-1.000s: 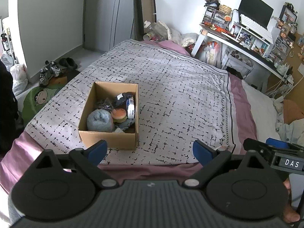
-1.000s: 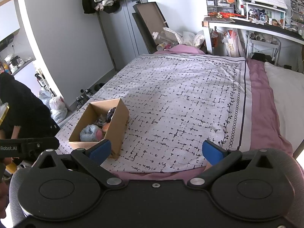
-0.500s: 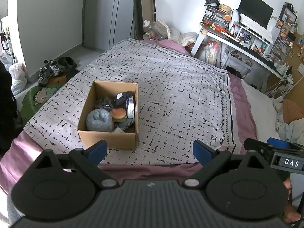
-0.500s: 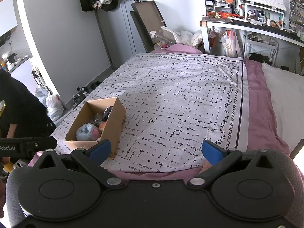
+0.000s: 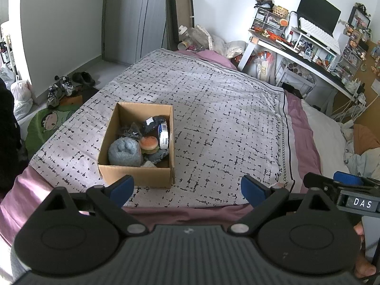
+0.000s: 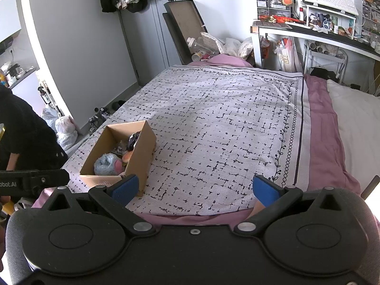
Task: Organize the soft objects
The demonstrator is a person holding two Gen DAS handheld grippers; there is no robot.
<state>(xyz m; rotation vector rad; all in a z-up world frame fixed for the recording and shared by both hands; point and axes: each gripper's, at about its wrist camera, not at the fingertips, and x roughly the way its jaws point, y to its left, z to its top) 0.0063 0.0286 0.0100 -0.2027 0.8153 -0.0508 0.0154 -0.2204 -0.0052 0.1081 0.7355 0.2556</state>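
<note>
- The bed (image 5: 213, 109), under a grey cross-patterned cover, fills both views; apart from the box, the cover shows nothing lying loose on it.
- The cardboard box (image 5: 136, 178) sits on the bed's near left part, close to the foot edge, open at the top.
- Inside the box lie the soft things: a rolled blue-grey towel (image 5: 124, 153) against the near wall, a burger-shaped plush (image 5: 149, 143) just beside it, and dark bundles (image 5: 152, 122) toward the far wall.
- The left gripper (image 5: 187, 187) hangs short of the box, fingers spread wide, holding nothing.
- The right gripper (image 6: 196, 187) is well to the right of the box, likewise spread and empty.
- Judgement: either collecting is done, or the sorting of the box's contents has not begun. A next move would likely bring one gripper down over the box rim onto a soft item, probably the towel.
</note>
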